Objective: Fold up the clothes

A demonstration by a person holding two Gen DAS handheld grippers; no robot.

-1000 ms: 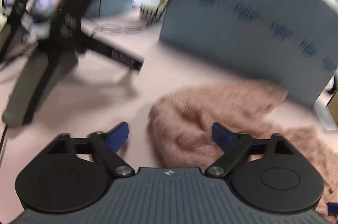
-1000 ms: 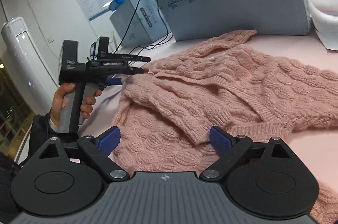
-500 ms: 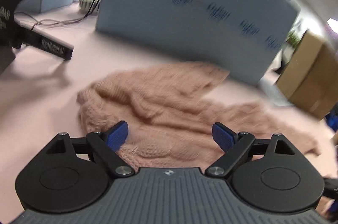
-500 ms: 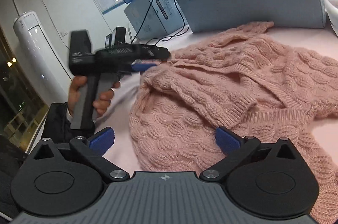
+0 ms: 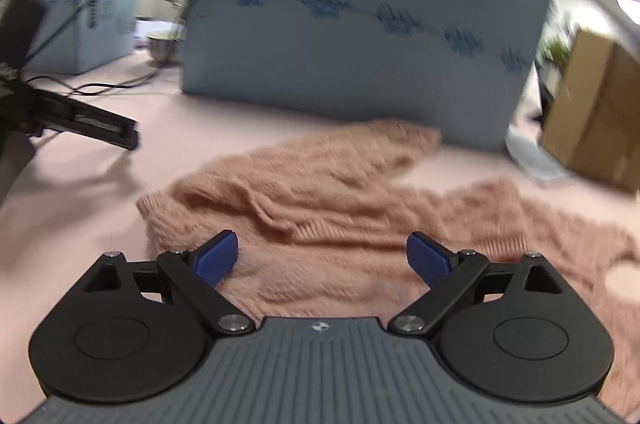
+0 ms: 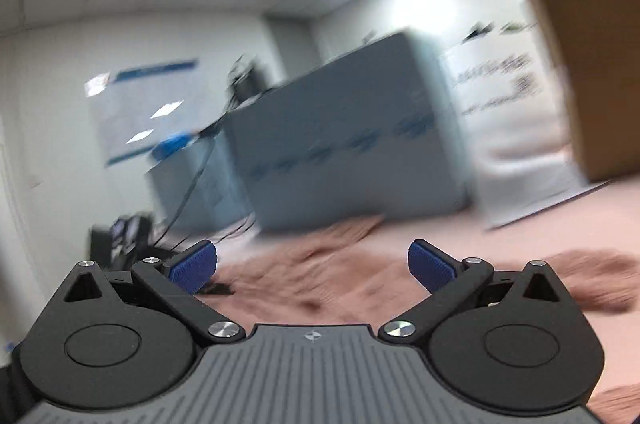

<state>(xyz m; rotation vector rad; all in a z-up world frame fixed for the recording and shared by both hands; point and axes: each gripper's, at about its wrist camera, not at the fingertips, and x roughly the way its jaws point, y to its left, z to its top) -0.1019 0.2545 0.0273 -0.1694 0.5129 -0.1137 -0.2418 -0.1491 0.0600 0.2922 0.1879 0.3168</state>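
A pink cable-knit sweater (image 5: 320, 184) lies crumpled on the pink table (image 5: 92, 208). My left gripper (image 5: 323, 256) hangs just over its near part, tilted down. Its jaws are opening, and the blue pads (image 5: 218, 256) stand wide apart with knit below them, pressing on nothing. In the right wrist view the picture is blurred. My right gripper (image 6: 312, 264) points almost level over the sweater (image 6: 340, 288), open wide with nothing between its pads.
A large blue-grey box (image 5: 360, 64) stands behind the sweater, with a cardboard box (image 5: 592, 112) to its right. A black device with a long bar (image 5: 80, 120) and cables rest at the left. In the right wrist view a white bag (image 6: 516, 128) stands beside the blue-grey box (image 6: 348, 152).
The left view has swung right across the sweater, leaving the black device at the edge. The right gripper has tipped up and spread wider; the hand with the left gripper has left its view.
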